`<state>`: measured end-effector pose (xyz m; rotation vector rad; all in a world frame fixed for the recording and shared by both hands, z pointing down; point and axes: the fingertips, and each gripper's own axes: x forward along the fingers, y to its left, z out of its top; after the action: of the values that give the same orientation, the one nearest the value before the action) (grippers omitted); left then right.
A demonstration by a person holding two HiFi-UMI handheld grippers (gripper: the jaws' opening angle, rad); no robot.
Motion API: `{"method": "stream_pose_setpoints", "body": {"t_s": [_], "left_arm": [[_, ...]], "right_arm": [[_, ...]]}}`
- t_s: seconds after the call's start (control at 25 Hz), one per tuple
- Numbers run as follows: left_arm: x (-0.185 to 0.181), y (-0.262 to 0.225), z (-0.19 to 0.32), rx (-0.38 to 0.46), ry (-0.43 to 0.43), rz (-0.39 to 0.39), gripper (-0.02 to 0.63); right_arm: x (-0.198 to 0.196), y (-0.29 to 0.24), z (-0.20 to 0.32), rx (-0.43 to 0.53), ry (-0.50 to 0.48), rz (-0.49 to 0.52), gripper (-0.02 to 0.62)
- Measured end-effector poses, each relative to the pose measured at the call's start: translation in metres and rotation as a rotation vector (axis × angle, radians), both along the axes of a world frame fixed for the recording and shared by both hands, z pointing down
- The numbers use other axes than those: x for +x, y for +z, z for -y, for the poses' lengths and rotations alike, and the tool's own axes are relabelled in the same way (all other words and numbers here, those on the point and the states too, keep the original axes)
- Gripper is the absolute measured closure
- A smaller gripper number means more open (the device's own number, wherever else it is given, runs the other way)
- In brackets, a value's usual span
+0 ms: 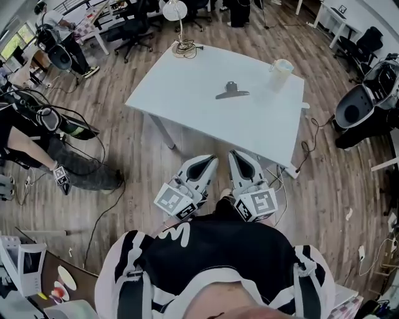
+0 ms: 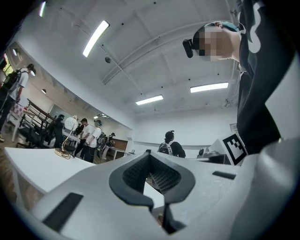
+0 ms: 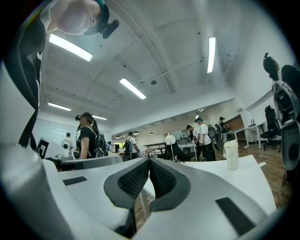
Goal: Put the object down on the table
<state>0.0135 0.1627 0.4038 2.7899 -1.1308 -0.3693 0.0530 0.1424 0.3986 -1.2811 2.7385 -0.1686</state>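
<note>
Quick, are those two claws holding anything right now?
Left gripper: closed, holding nothing.
Right gripper: closed, holding nothing.

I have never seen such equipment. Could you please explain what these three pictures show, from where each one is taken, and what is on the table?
There is no robot here. A person holds a hand tool with two jaws, called a gripper, in each hand. The head view comes from a camera on the person's head, looking down. It shows the left gripper and the right gripper close to the body, in front of the white table. The two gripper views come from a camera riding on each gripper, looking along its jaws. Both pairs of jaws are together, with nothing between them, so nothing is held. On the table are a metal binder clip, a pale cup and, at the far edge, a desk lamp with a coiled cable.
</note>
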Motion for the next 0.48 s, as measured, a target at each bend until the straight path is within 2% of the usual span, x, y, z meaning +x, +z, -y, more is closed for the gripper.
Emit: {"method": "stream_pose_setpoints", "body": {"t_s": [0.28,0.48], "left_arm": [[-0.012,0.012,-0.071,-0.027,0.044,-0.001,0.601],[-0.01,0.005,-0.088,-0.005,0.07,-0.001,0.601]], "right_arm": [[-0.014,0.014,-0.078,-0.028,0.042,-0.001,0.577],[-0.017,0.005,-0.094,0.003,0.045,0.007,0.577]]}}
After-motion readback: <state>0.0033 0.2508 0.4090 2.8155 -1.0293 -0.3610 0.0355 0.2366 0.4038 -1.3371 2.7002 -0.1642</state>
